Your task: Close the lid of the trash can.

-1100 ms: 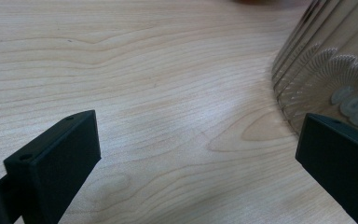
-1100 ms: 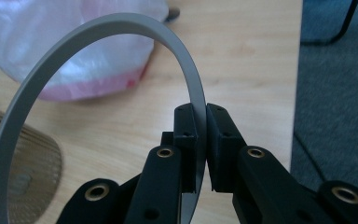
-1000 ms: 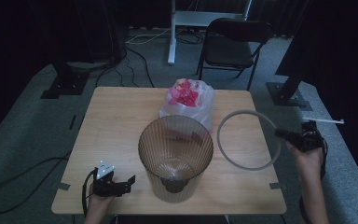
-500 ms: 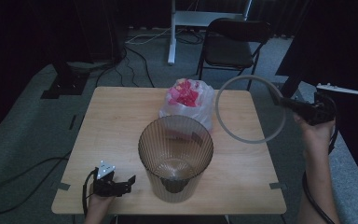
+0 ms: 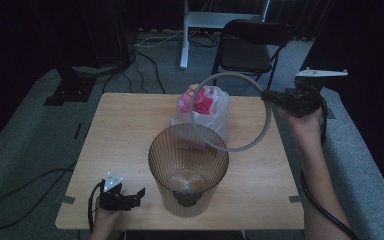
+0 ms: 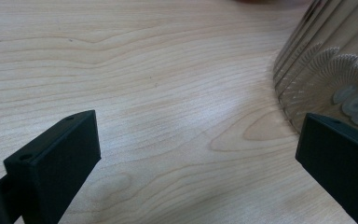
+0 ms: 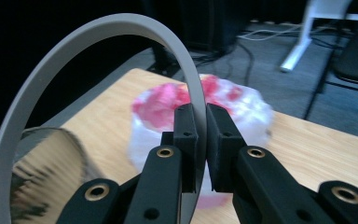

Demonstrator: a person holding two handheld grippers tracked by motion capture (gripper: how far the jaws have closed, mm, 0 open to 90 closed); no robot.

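While airborne, ring (image 7: 189, 79) between right tongs (image 7: 202, 140).

A light wooden table (image 5: 125, 135) with a pale, wavy grain carried the things, and grey carpet lay under and around it. Near the middle of its front half stood a ribbed, see-through brown bin (image 5: 188, 170), upright, its open mouth facing up. Just behind the bin, toward the far edge, sat a clear plastic bag (image 5: 220, 107) with pink contents, its lower part hidden by the bin's rim. At the front left corner the left gripper (image 5: 139, 192) rested low at the tabletop, its jaws spread wide, just beside the bin's base.
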